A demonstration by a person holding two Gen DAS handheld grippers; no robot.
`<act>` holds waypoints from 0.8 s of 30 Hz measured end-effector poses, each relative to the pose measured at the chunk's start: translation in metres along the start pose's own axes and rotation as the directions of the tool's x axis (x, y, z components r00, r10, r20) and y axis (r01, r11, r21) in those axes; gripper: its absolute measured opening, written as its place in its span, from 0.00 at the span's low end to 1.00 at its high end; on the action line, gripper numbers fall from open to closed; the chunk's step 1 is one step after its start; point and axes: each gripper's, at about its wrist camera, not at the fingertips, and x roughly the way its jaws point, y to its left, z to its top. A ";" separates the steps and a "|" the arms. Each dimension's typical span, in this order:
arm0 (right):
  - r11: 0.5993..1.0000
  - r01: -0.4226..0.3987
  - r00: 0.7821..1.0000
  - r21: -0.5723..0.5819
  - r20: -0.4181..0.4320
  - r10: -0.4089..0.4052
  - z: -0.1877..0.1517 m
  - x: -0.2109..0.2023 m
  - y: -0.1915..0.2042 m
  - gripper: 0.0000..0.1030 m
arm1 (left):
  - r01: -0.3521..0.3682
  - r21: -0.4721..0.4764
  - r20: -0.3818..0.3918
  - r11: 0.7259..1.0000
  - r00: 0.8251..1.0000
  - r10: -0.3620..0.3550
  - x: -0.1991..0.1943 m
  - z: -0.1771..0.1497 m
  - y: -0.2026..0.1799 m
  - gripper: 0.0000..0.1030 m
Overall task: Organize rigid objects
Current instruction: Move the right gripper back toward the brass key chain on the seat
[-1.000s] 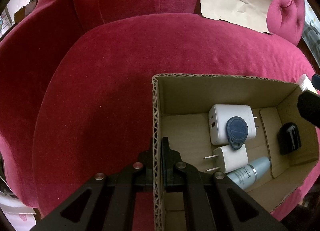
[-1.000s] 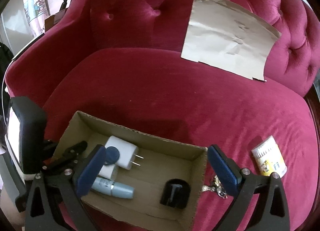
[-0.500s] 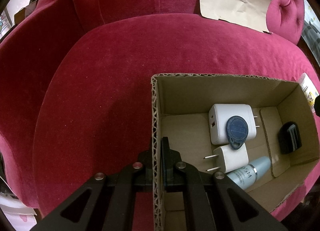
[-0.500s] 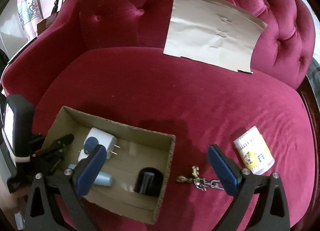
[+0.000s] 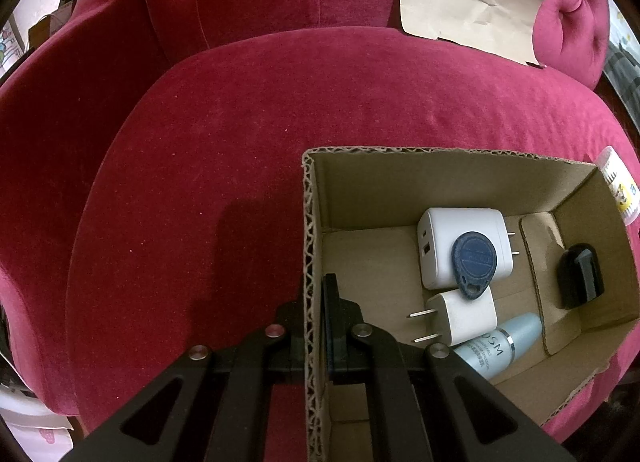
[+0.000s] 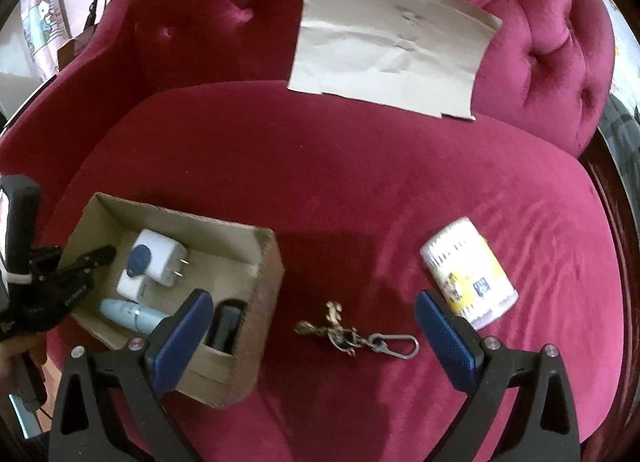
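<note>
2 grippers in play here, both over a red velvet sofa point(image 6: 360, 190). The left gripper point(image 5: 316, 302) has its fingers clenched on the near wall of the box point(image 5: 310, 246), 1 finger outside and 1 inside the cardboard. In the box: a big white charger point(image 5: 452, 238) with a blue key fob point(image 5: 474, 262) lying on top of it, a smaller white plug point(image 5: 464, 316) just beside that, a pale blue bottle point(image 5: 500, 344) along the near side, and a black adapter point(image 5: 580, 280) off at the far end by itself. The right gripper point(image 6: 312, 330) has its blue-padded fingers point(image 6: 180, 334) spread wide with nothing in them, hanging over a brass keychain point(image 6: 352, 334) with a carabiner that lies on the cushion just right of the box. A yellow and white tub point(image 6: 468, 274) lies on its side near the right finger, not touching it. A creased sheet of brown paper point(image 6: 392, 42) leans against the sofa back, well away from everything else.
</note>
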 end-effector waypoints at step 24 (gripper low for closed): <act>0.996 0.022 0.996 -0.084 -0.086 -0.029 -0.048 0.025 -0.031 1.00 | 0.001 0.003 0.002 1.000 1.000 -0.001 0.001 0.000 0.000 0.04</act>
